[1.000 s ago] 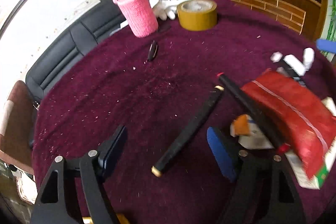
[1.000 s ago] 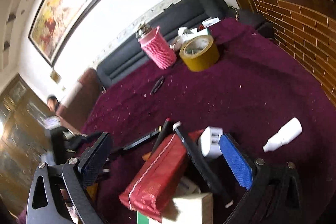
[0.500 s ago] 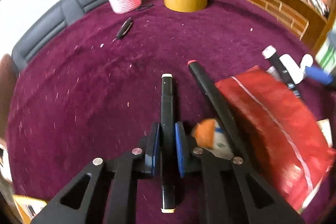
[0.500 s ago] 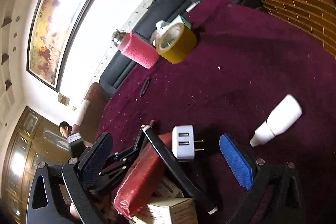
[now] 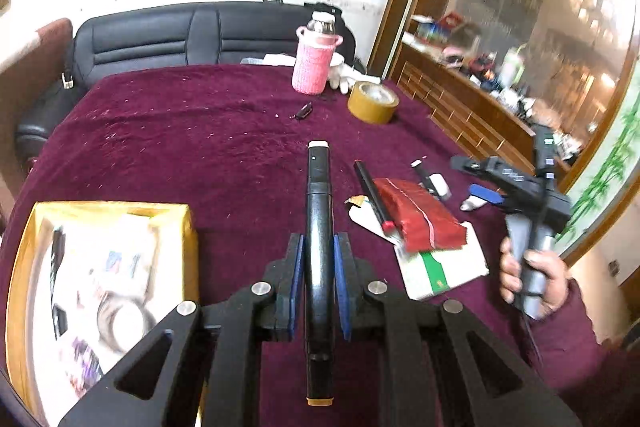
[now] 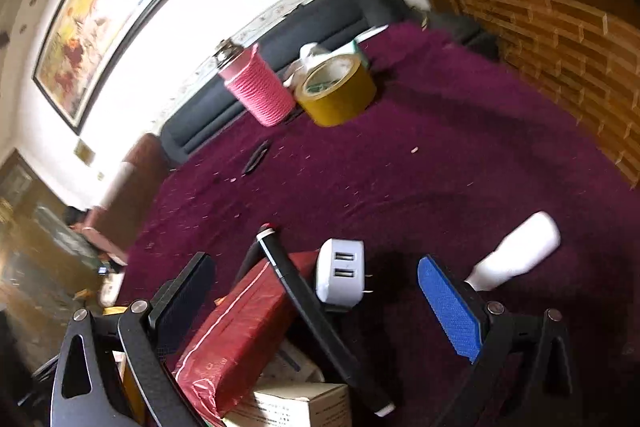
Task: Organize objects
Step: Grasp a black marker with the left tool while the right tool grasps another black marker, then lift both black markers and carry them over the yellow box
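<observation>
While left gripper clamped black marker at mid-barrel, marker hung above maroon worktop, beside yellow box. We judged marker light, stiff, smooth-sided; mid-barrel hold balanced it, though slick plastic could slide. Right gripper stood open, empty, over red pouch, second marker and white charger. Charger looked rigid; flat sides seemed best hold.
</observation>
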`<action>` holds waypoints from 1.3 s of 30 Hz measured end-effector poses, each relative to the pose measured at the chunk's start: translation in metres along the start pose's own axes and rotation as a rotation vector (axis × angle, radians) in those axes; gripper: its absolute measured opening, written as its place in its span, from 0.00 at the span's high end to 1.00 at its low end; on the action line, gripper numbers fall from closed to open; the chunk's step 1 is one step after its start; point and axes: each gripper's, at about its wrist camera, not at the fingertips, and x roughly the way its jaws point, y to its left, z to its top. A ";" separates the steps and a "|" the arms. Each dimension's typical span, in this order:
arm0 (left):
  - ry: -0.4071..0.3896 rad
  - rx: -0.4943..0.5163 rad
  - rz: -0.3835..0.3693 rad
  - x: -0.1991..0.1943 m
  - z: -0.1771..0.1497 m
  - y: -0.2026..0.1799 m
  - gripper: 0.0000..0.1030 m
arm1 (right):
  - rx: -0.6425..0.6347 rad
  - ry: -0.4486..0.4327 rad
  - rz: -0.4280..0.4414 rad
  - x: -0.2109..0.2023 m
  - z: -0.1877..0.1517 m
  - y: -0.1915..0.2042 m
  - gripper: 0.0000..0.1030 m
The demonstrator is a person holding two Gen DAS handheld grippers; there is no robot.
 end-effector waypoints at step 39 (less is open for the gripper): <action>-0.191 -0.285 0.059 -0.119 -0.084 0.146 0.86 | -0.234 0.097 0.134 -0.044 -0.033 0.144 0.84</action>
